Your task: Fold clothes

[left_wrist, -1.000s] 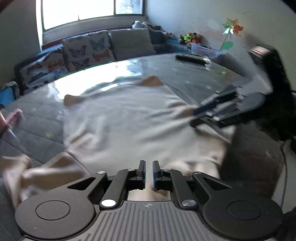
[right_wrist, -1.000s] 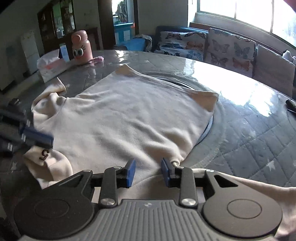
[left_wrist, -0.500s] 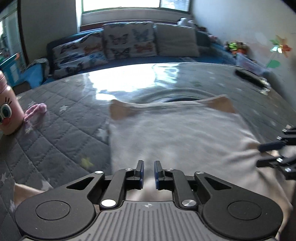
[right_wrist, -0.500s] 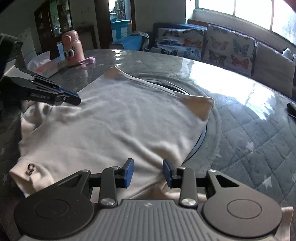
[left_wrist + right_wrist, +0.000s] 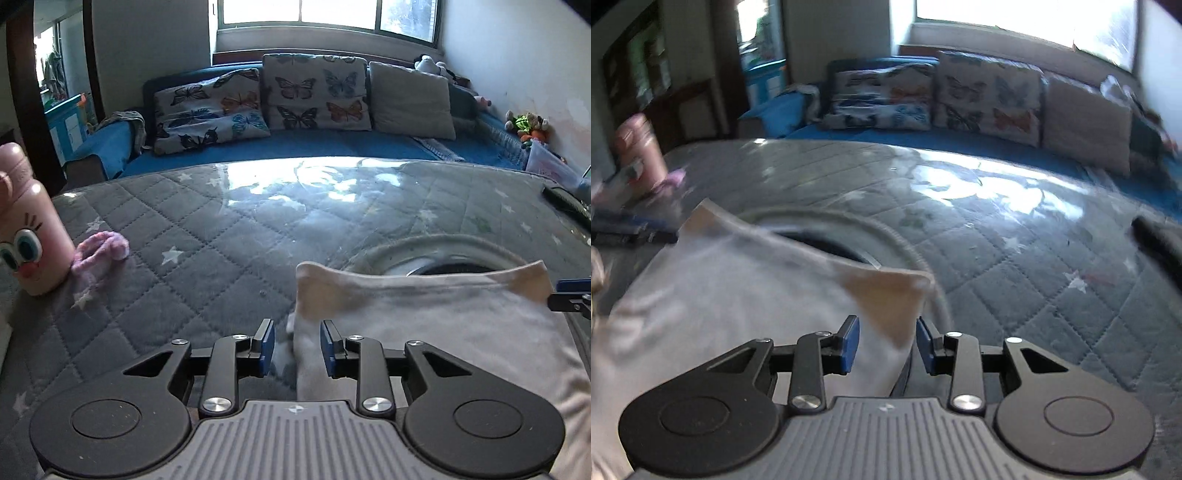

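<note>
A cream garment (image 5: pixel 424 325) lies flat on the grey quilted table (image 5: pixel 207 236). My left gripper (image 5: pixel 297 347) hovers at the garment's far left corner; its jaws are opening and the cloth's left edge runs between them without being pinched. My right gripper (image 5: pixel 886 345) stands open over the far right corner, whose tan tip (image 5: pixel 886 295) lies between the blue pads (image 5: pixel 849 345). Each view catches the other gripper's tip: the right gripper (image 5: pixel 570 295) at the right edge, the left gripper (image 5: pixel 631 230) at the left edge. The right wrist view is blurred.
A pink bottle with a cartoon face (image 5: pixel 26 229) and a fuzzy lilac item (image 5: pixel 99 251) stand at the table's left. A round ring (image 5: pixel 443 243) is set in the table beyond the garment. A black object (image 5: pixel 565 201) lies far right. A sofa with butterfly cushions (image 5: pixel 314 96) is behind.
Both grippers have slid from the garment's near edge up to its far corners, the left one going left. The left jaws have widened from nearly shut.
</note>
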